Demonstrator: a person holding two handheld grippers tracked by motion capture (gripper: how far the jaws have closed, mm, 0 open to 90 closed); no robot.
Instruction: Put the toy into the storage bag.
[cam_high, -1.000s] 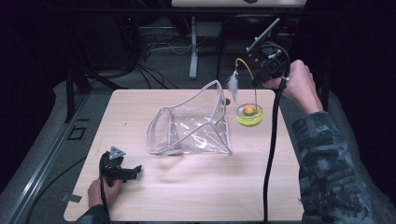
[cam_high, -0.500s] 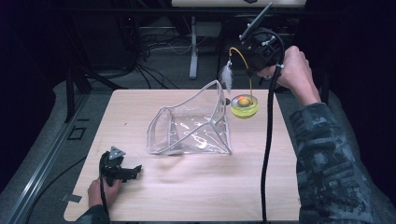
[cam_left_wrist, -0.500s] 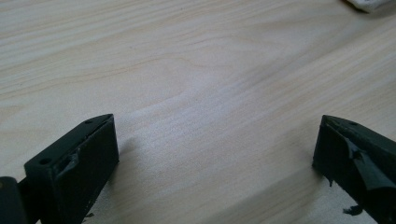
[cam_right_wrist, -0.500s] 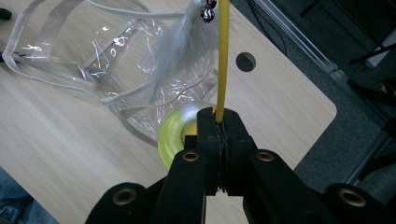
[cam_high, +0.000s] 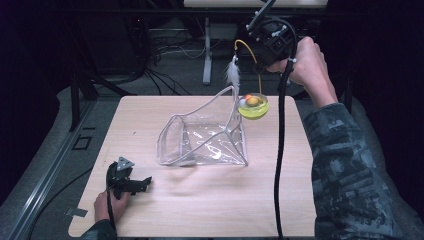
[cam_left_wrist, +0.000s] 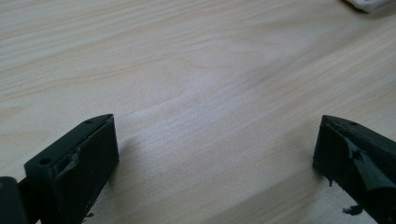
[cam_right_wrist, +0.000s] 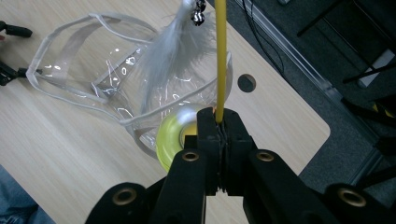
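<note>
We see a pale wooden table (cam_high: 210, 210), and we place everything else against the clear plastic bag (cam_high: 202, 137) lying open near its middle, its grey-trimmed mouth gaping wide and one corner of the rim standing up. In the right gripper view the same bag (cam_right_wrist: 93, 70) spreads across the tabletop beyond the jaws.

Above and behind the bag's raised corner, a hand (cam_high: 310, 70) holds the right gripper (cam_high: 260, 42) up in the air, well clear of the wood. Its jaws are pressed tight together on a thin yellow wand (cam_right_wrist: 220, 56), which arcs over (a cat teaser, by the look of it) and carries a white feather (cam_high: 232, 72) that hangs just above the bag's raised rim. A yellow-green dish-shaped base (cam_high: 253, 106) with an orange ball in it hangs just beside that same corner of the bag; we cannot tell whether it touches the plastic.

Well apart from the bag, toward the near left edge of the table, the left gripper (cam_high: 142, 182) rests low in the other hand (cam_high: 107, 205). Its jaws stand wide apart over bare wood, holding nothing.
</note>
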